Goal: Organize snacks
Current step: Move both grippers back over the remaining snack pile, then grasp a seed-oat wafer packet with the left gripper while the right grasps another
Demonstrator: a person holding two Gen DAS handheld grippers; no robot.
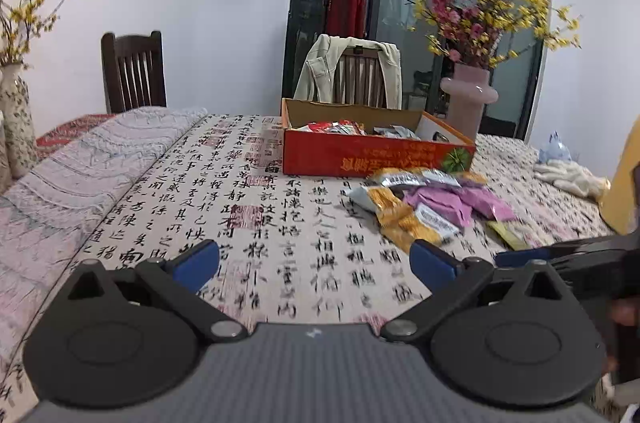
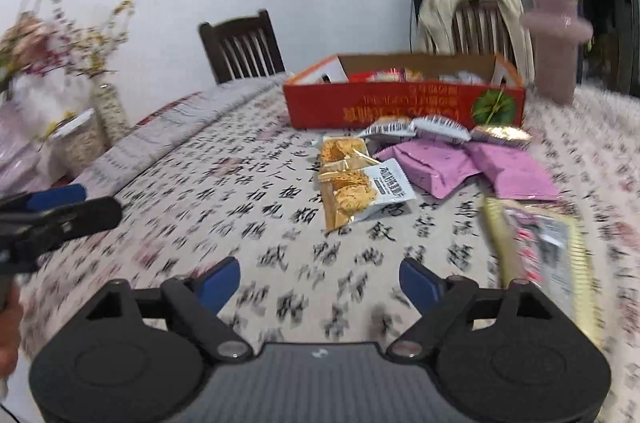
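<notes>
A red cardboard box (image 1: 360, 155) (image 2: 400, 103) stands open on the calligraphy tablecloth with several snack packets inside. In front of it lie loose snacks: yellow packets (image 1: 400, 219) (image 2: 348, 179), purple packets (image 1: 460, 203) (image 2: 440, 163) and silver ones (image 1: 404, 179) (image 2: 440, 129). A gold-edged packet (image 2: 548, 255) lies nearer, to the right of my right gripper. My left gripper (image 1: 316, 259) is open over bare cloth, left of the pile. My right gripper (image 2: 320, 275) is open too, short of the yellow packets, with nothing between its fingers. Each gripper shows at the edge of the other's view.
A pink vase of flowers (image 1: 468, 103) (image 2: 556, 35) stands right of the box. Two wooden chairs (image 1: 134, 71) sit behind the table, one with a pale jacket (image 1: 320, 71). White cloth (image 1: 568, 175) lies at the right, a patterned vase (image 1: 16, 127) at the left edge.
</notes>
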